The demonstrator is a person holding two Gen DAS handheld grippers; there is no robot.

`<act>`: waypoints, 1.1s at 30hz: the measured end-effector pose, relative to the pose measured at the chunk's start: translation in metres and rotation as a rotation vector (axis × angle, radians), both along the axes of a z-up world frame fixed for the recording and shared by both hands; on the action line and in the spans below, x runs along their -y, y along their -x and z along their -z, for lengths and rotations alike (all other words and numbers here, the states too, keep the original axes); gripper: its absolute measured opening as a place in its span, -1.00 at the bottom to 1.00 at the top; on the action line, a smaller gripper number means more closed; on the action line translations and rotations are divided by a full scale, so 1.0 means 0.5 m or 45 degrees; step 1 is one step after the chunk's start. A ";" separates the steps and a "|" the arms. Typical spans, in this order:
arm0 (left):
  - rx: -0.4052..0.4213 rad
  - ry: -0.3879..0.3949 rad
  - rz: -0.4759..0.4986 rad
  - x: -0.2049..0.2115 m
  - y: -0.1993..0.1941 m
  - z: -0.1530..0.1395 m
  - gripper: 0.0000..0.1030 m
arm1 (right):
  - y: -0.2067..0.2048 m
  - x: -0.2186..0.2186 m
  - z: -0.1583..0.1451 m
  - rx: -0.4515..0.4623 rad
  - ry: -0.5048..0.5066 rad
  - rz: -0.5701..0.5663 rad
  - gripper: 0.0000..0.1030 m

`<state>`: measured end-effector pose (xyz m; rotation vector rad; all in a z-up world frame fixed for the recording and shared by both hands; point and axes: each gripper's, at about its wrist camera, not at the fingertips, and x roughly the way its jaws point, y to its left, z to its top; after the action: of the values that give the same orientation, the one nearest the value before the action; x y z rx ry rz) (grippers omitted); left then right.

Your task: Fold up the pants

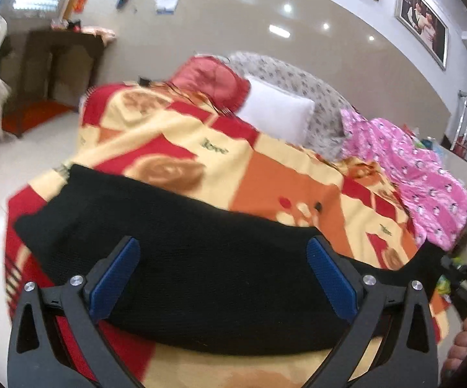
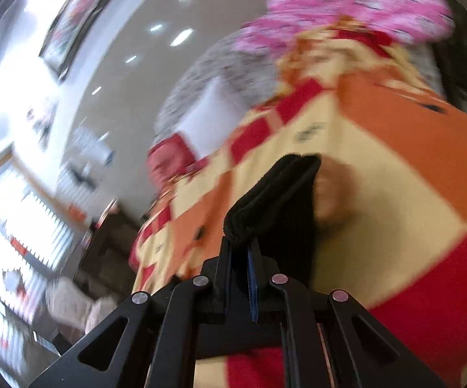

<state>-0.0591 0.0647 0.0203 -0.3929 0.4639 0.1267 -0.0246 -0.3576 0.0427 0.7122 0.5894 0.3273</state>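
Pants [image 2: 275, 200] seemingly in right hand-held gripper [image 2: 241, 242]

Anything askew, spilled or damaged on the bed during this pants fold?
Nothing spilled or damaged. The black pants lie across the patterned blanket, one end pinched in the shut right gripper; the left gripper is open above them. Only untidy item: a crumpled pink quilt along the bed's far edge.

A bed [image 1: 155, 135] in a red-orange blanket carries black pants [image 1: 175, 232], pillows and pink bedding [image 1: 420, 174]
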 end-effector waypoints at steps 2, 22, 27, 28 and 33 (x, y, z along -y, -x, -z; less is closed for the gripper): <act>-0.058 0.008 0.002 -0.002 -0.016 0.011 1.00 | -0.014 -0.066 -0.022 0.063 0.063 -0.130 -0.84; -0.154 0.095 -0.060 -0.034 -0.033 0.043 1.00 | -0.009 -0.442 0.077 0.092 0.528 -0.899 -0.75; -0.087 0.049 0.049 -0.007 -0.031 0.021 1.00 | 0.046 -0.373 0.032 0.168 0.510 -0.843 -0.69; -0.048 0.022 0.117 0.009 -0.030 0.009 1.00 | 0.056 -0.333 0.022 0.186 0.513 -0.761 -0.67; 0.227 -0.166 0.567 0.122 -0.034 -0.065 1.00 | 0.031 -0.190 0.002 0.158 0.540 -0.392 -0.56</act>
<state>-0.0421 0.0036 0.0528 -0.1640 0.3552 -0.3063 -0.0401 -0.2625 0.0418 0.1897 0.6248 0.5090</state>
